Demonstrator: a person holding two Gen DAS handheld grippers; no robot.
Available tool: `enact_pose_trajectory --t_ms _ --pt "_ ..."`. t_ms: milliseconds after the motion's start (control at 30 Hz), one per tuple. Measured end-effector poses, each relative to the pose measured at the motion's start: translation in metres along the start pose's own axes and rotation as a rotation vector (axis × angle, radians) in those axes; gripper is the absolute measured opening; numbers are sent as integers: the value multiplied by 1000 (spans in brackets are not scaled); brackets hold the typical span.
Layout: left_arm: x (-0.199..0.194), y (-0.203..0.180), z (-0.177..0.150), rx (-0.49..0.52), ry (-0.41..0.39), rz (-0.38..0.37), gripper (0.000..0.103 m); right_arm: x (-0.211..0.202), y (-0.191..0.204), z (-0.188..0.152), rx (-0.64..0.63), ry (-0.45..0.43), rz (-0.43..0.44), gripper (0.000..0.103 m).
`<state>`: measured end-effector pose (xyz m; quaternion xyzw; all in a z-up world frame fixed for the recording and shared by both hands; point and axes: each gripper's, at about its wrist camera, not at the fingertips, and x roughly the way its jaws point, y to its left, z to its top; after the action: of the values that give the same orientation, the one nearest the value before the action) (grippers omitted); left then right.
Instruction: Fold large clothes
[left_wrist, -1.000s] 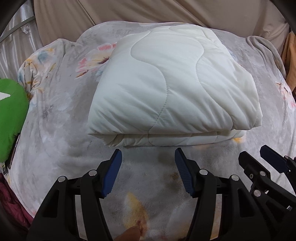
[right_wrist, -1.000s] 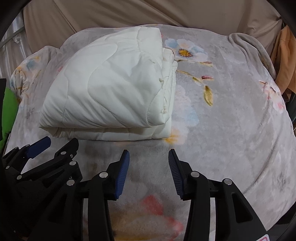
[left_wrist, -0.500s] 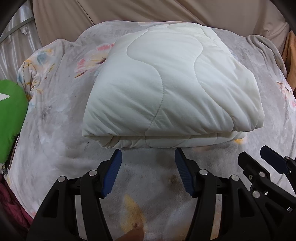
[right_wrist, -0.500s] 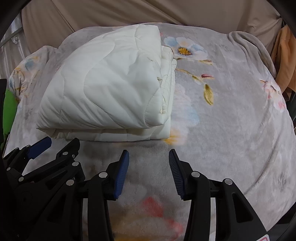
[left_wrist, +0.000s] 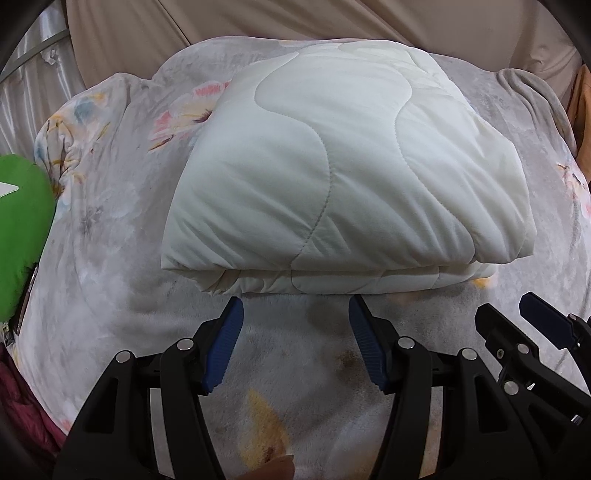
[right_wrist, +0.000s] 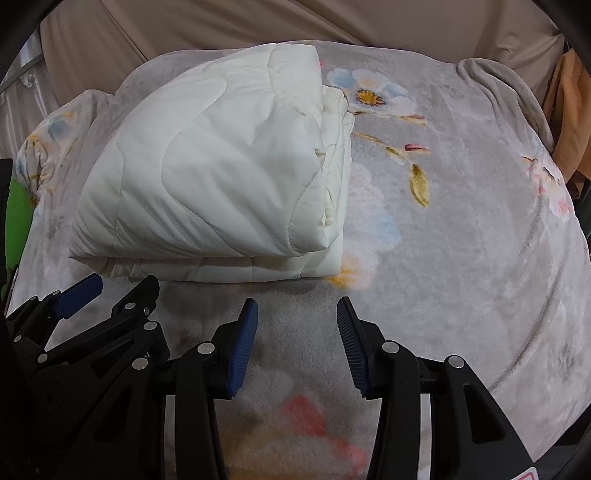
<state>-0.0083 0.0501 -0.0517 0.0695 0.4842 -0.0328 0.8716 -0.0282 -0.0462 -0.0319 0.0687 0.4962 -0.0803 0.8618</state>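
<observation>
From your left wrist view, the left tool (left_wrist: 295, 306) stands wide and empty, its blue pads just short of the near folded edge of the white quilt (left_wrist: 332, 166). The quilt lies as a thick, squared stack on the floral blanket (left_wrist: 110, 295) that covers the bed, and its stitched top panel looks smooth. The right tool (left_wrist: 517, 317) shows at the lower right, low over the blanket. A green object (left_wrist: 18, 236) sits at the left edge, well apart from the quilt.

From your right wrist view, the right tool (right_wrist: 297, 310) is also wide and holds nothing, hovering over bare blanket (right_wrist: 461, 258) near the quilt's (right_wrist: 207, 177) front right corner. Here you can see the layered loose edges stacked along the quilt's right side. The left tool (right_wrist: 122, 288) sits beside it, close to the front fold.

The folding looks nearly complete. If you want one more fold or a tidy-up, bring both tools in level, take the whole thickness of the near edge rather than the top layer only, and close on it at matching spots either side of the middle. Lift evenly so the stacked layers on the right do not slide apart.
</observation>
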Motion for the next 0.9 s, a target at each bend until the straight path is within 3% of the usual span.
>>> enact_pose_trajectory --t_ms 900 --pt "1 -2 -2 1 4 0 57 2 -6 -3 5 0 -6 45"
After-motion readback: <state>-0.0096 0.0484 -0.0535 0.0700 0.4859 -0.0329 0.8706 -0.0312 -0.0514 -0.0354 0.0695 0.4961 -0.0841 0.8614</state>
